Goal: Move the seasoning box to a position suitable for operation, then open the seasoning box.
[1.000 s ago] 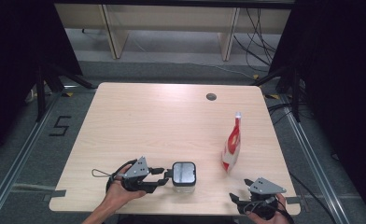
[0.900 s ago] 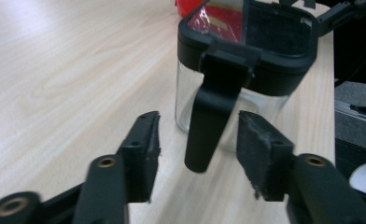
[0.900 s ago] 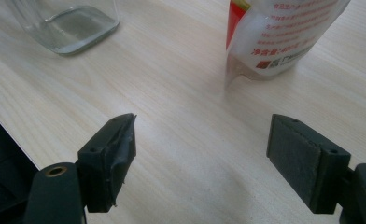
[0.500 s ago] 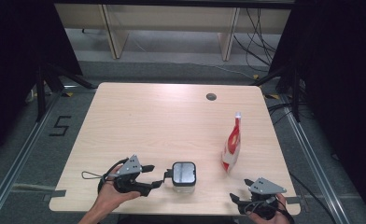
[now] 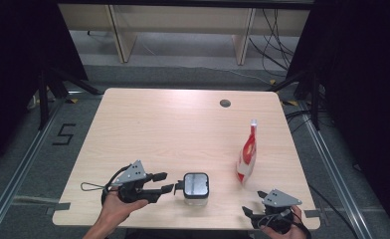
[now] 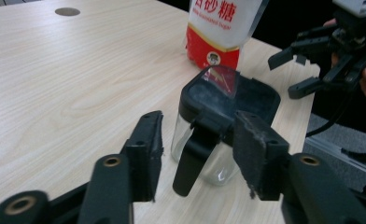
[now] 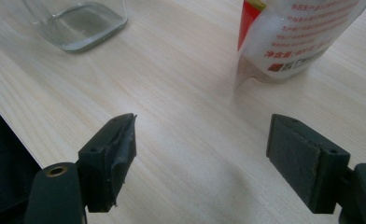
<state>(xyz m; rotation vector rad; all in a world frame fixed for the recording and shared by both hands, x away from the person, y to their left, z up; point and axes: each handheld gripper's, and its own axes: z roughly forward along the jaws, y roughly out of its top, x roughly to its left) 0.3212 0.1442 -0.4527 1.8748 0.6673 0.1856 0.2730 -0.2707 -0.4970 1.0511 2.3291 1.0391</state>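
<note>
Light wood table (image 5: 183,129) on a grey floor, dark curtains at both sides, shelving legs behind.

High view: glass jar (image 5: 196,185) with a black lid sits near the front edge, about mid-table. Left gripper (image 5: 165,182) is level, just left of the jar, tips pointing at it, held in the person's left hand (image 5: 114,209). The jaws have just been closing and now stand partly spread; tips are apart from the jar body. Red-and-white sugar pouch (image 5: 247,154) stands upright to the right of the jar, well apart from it. Right gripper (image 5: 251,210) is at the front right corner, near the pouch, touching nothing. A round grommet hole (image 5: 225,103) sits near the far edge.

Left gripper view: the jar's lid handle (image 6: 195,156) hangs down between the two pads, nearer the right one; neither pad visibly presses on it. Pouch stands behind the jar, right gripper off to the right.

Right gripper view: jaws spread wide over bare wood, nothing between them. Jar base (image 7: 76,21) at top left, pouch bottom (image 7: 293,42) at top right.
</note>
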